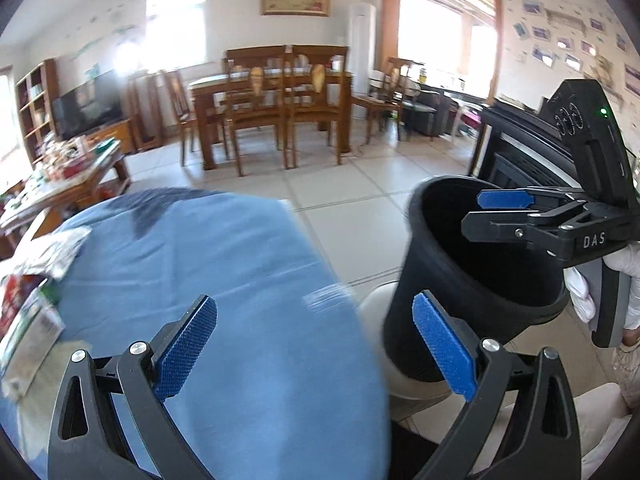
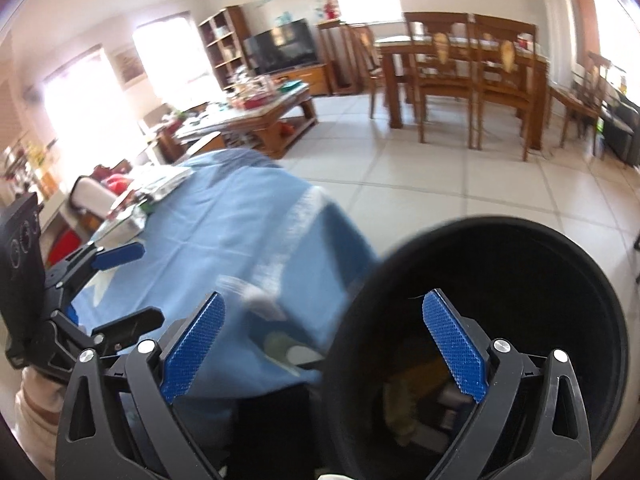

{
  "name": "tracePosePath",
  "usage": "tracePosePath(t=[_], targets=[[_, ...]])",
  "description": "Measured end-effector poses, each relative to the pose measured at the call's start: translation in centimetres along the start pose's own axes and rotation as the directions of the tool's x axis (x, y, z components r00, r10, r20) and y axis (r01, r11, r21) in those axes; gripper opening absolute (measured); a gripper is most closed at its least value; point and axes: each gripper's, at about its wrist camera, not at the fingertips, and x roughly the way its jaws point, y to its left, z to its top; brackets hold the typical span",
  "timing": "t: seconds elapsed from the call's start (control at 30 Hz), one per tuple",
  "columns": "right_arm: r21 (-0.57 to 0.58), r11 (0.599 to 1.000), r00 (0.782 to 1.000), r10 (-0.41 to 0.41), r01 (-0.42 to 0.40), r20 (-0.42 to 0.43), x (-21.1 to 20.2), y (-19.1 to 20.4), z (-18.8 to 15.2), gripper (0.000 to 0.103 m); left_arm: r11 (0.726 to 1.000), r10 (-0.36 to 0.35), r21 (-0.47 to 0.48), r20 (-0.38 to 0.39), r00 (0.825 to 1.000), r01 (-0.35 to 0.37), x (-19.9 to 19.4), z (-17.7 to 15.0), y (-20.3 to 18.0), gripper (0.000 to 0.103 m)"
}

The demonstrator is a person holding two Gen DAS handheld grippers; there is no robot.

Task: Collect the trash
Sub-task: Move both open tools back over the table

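- left gripper (image 1: 314,350): blue-padded fingers spread wide, nothing btwn them, hanging over the near edge of the table draped in a light blue cloth (image 1: 224,280)
- right gripper (image 2: 324,346): also spread wide in its own cam. Its right pad sits in front of the bin mouth, left pad is over the cloth. In the left cam it shows side-on (image 1: 505,213) w/ the upper blue tip over the rim; can't tell if anything touches the bin
- round black plastic trash bin (image 1: 476,284): just beside the table's right edge, tilted, open mouth toward the cams. Inside (image 2: 472,360) there's some yellowish and pale stuff at the bottom, too dark/blurry to ID
- readable text: "DAS" in white letters on the black body of the right gripper, plus a small green LED lit on the unit above it. That's all I can read
- pile of crumpled wrappers and packets (image 1: 32,300) (white, green, red) on the far left part of the cloth, well apart from the bin. Print on them too blurry to read
- bg: wooden dining table w/ chairs (image 1: 272,104), flat black TV (image 1: 86,108), cluttered wooden coffee table (image 2: 256,116), pale tiled floor (image 1: 360,184)
- white-gloved hand (image 1: 624,288) on the right gripper's handle
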Motion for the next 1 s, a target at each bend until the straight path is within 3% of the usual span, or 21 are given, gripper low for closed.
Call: tracePosePath(t=[0.43,0.57,0.73,0.83,1.0], targets=[[-0.137,0.981,0.990,0.132,-0.138,-0.052,7.2,12.1,3.9,0.097,0.972,0.139,-0.193,0.018,0.990,-0.133,-5.7,-4.3,11.1,0.098],[-0.163,0.970,0.982,0.171,-0.182,-0.077,9.3,15.2,4.6,0.097,0.953,0.186,-0.248,0.021,0.982,-0.175,-7.5,-5.6,14.6,0.098],[-0.184,0.956,0.972,0.210,-0.227,-0.104,11.6,18.4,4.9,0.097,0.919,0.187,-0.357,0.029,0.982,-0.165,-9.7,-7.3,20.0,0.098],[-0.193,0.948,0.965,0.233,-0.254,-0.122,12.8,19.7,5.0,0.097,0.891,0.219,-0.409,0.003,0.976,-0.198,-10.8,-8.5,23.6,0.098],[-0.207,0.937,0.956,0.252,-0.280,-0.153,14.7,21.5,4.9,0.097,0.878,0.242,-0.407,-0.073,0.968,-0.250,-10.6,-9.6,27.6,0.097]])
